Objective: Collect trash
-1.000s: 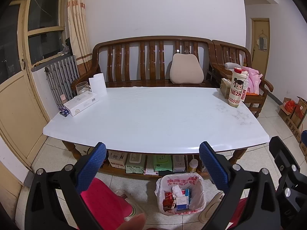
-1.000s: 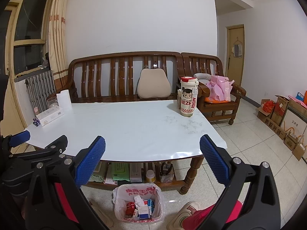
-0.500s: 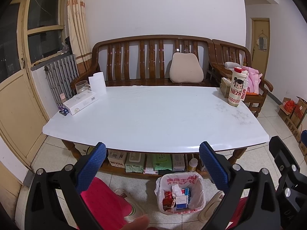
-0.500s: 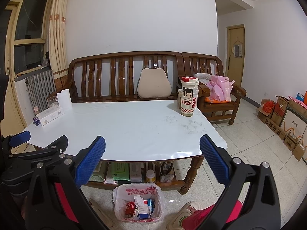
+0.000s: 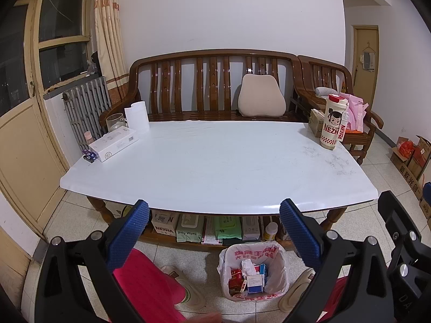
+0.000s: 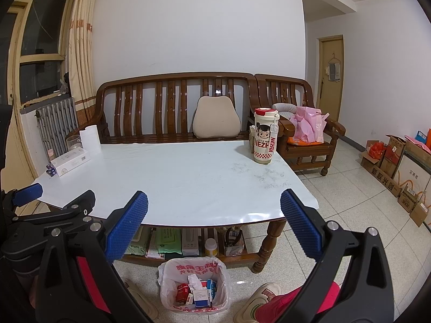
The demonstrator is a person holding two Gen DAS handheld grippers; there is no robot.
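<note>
**Kid:** White plastic lines the trash bin (image 5: 253, 274), and it sits on the floor just in front of the counter (image 5: 215, 167), between your two shoes. Can you see what is inside?

**Helper:** Yes. You have small boxes (image 6: 200, 294) and a crumpled tissue (image 5: 247, 266) in there, red, blue and white ones.

**Kid:** What are your hands doing?

**Helper:** Your left gripper (image 5: 214, 232) is held low in front of the counter, its blue fingers (image 5: 128, 235) wide apart with nothing between them. Your right gripper (image 6: 214, 226) is the same, spread wide and empty, just beside the left one.

**Kid:** What is up on the counter?

**Helper:** At the left end you have a long white box (image 5: 114, 145), a paper roll (image 5: 136, 117) and a glass cup (image 5: 115, 121). At the right end stands a tall cartoon cup (image 6: 264, 136). The middle of the top is bare white.

**Kid:** And under it?

**Helper:** A shelf (image 5: 215, 228) with wipe packs and boxes.
</note>
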